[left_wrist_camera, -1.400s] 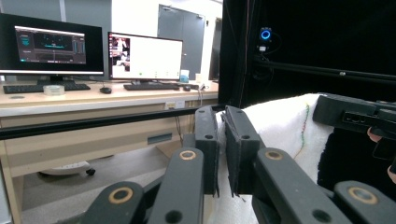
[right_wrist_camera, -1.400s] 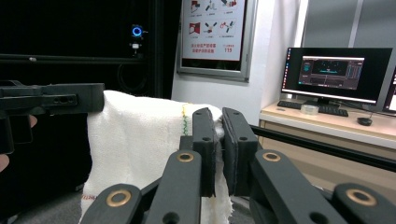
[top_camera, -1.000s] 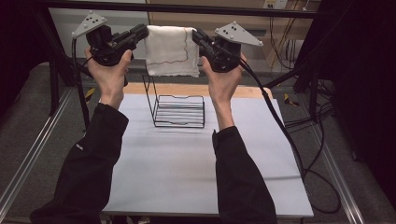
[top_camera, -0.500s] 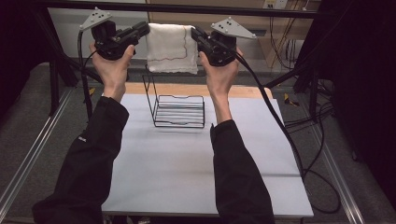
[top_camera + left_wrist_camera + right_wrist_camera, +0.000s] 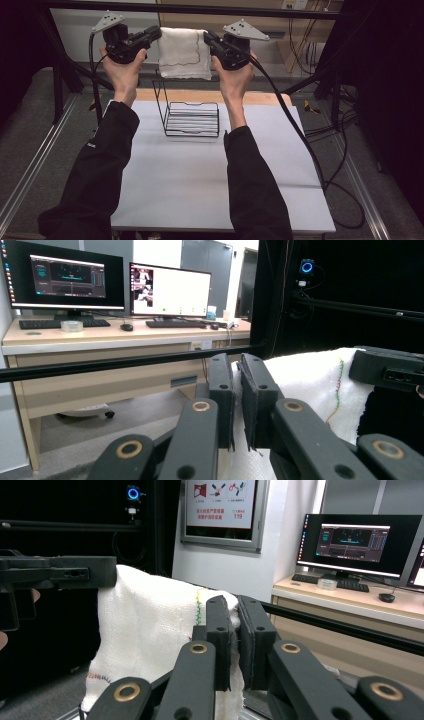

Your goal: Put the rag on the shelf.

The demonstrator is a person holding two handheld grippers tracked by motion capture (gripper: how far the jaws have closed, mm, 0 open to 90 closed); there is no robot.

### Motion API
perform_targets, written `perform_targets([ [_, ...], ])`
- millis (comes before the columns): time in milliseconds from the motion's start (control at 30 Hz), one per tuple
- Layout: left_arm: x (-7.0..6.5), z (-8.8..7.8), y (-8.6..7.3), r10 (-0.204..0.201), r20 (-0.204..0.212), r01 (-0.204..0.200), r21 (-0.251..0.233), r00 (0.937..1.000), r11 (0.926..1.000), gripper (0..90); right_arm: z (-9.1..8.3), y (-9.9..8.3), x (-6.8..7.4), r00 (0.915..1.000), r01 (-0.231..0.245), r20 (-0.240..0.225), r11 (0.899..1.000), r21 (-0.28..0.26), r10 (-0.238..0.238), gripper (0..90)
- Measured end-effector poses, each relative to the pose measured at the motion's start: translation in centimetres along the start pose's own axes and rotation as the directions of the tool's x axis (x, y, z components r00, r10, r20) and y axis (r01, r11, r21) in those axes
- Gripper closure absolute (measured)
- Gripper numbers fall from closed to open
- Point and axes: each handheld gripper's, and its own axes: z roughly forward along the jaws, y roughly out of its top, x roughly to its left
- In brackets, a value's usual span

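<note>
A white cloth (image 5: 184,52) with a thin coloured stitched line hangs stretched between my two grippers, high above the far side of the table. My left gripper (image 5: 156,34) is shut on the cloth's upper left corner; in the left gripper view the cloth (image 5: 305,390) is pinched in my left gripper (image 5: 238,375). My right gripper (image 5: 209,39) is shut on the upper right corner; the right gripper view has the cloth (image 5: 145,630) hanging away from my right gripper (image 5: 235,615). A black wire rack (image 5: 192,117) stands on the table below the cloth.
The white table (image 5: 200,185) has a wooden strip (image 5: 150,95) along its far edge. A black frame bar (image 5: 200,9) runs across just behind the cloth. Cables (image 5: 310,150) trail off the right side. Desks with monitors (image 5: 170,290) stand beyond.
Both hands have shifted slightly away from me toward the far bar, carrying the stretched cloth with them. Both grips are unchanged.
</note>
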Motion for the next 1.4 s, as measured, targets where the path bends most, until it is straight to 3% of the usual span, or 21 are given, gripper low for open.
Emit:
perform_targets([
  [500,0.4,0.2,-2.4,0.003,0.0,-0.003,0.04,1.0,0.9992,84.3,0.5,-2.5,-0.2,1.0,-0.008,0.001,0.999,0.05,0.008,84.6],
  [1000,0.0,-0.3,-5.2,0.005,0.023,-0.007,0.082,0.9997,0.9966,84.3,-0.2,-4.6,0.0,0.9996,-0.029,-0.006,0.995,0.1,0.029,84.6],
  [1400,-0.6,-0.9,-5.9,0.018,0.038,-0.022,0.1,0.9991,0.9947,84.3,-0.9,-5.5,0.1,0.9993,-0.033,-0.013,0.992,0.122,0.035,84.4],
])
